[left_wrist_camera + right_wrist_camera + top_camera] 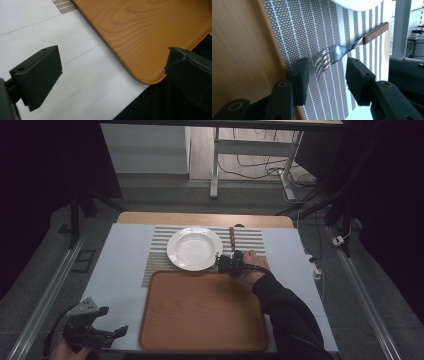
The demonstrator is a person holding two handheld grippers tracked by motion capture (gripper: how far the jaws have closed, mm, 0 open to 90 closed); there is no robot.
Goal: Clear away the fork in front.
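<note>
From above, my right gripper [223, 261] reaches the fork [231, 240] on the mat [250, 240] beside the plate [194, 248]; my left gripper [107, 332] idles wide open, empty. Up close, right jaws half-open straddle the tines [324, 61], untouched — closing off-centre could skid the fork away.

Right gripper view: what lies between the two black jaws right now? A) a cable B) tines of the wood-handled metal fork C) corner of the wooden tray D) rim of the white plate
B: in the right gripper view the tines of the wood-handled metal fork lie on the striped woven placemat between the open jaws of the right gripper, with a gap on either side.
</note>
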